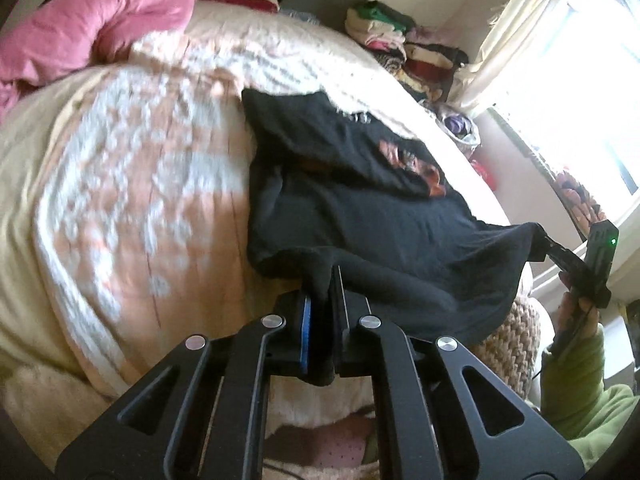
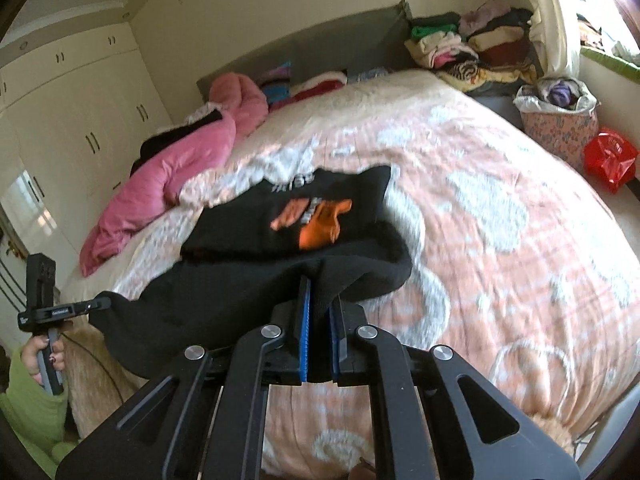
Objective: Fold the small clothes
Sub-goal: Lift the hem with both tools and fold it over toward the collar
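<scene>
**Both grippers pinching the black shirt's near hem**

The left gripper [image 1: 322, 296] and right gripper [image 2: 320, 304] are each clamping the black shirt [image 2: 280, 232], which is lying on the peach bedspread [image 2: 500, 208] with its near edge hanging off it between them.

The left wrist camera sits just behind its own left gripper [image 1: 322, 300], close above the bed [image 1: 120, 184], looking down across it toward the headboard and the bright window [image 1: 580, 80]. The right wrist camera rides behind the right gripper [image 2: 320, 308], aimed up the bed toward the wardrobe [image 2: 80, 112]. Both share the black shirt [image 1: 360, 208], and each catches the other gripper at its edge.
</scene>
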Available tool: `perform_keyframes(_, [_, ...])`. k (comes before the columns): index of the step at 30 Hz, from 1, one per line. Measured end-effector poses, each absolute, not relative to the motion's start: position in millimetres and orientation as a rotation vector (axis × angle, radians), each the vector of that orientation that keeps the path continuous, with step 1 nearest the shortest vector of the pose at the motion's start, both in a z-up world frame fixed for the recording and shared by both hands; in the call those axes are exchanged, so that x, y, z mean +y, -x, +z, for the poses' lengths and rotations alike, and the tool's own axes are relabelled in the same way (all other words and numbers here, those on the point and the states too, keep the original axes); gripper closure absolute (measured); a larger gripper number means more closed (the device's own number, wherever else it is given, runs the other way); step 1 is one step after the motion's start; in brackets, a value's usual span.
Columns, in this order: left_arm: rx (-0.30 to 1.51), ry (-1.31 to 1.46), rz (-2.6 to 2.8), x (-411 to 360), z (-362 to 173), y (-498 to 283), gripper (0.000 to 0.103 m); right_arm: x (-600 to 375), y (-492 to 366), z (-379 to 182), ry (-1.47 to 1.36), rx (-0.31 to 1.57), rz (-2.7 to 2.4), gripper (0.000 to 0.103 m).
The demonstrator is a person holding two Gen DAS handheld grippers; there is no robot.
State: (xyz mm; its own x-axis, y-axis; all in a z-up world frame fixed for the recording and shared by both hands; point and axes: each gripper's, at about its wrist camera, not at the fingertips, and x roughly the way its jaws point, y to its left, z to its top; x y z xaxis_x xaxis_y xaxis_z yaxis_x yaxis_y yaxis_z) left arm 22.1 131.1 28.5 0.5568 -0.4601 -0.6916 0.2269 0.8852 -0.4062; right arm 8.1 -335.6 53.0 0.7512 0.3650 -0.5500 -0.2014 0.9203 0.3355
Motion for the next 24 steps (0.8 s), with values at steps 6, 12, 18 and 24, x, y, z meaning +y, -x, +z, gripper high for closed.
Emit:
perform_keyframes(6, [0.827, 0.300, -0.392, 137.9, 47.4, -39.9, 0.101, -344.1, -21.9, 68.0, -0.281, 0.612, 0.286, 0.096])
perform_keyframes(12, [0.762, 0.302, -0.392, 135.7, 65.2, -64.3, 0.101, -350.3, -40.2, 71.1, -0.326, 0.611, 0.253, 0.096])
perform_keyframes(18, [0.723, 0.295, -0.386, 132.5, 78.5, -87.8, 0.101, -344.8, -59.4, 80.6, -0.313, 0.603, 0.227, 0.096])
perform_keyframes(24, [0.697, 0.277, -0.361, 128.7, 87.7, -110.0, 0.101, -339.9, -81.0, 87.7, -0.313, 0.599, 0.201, 0.096])
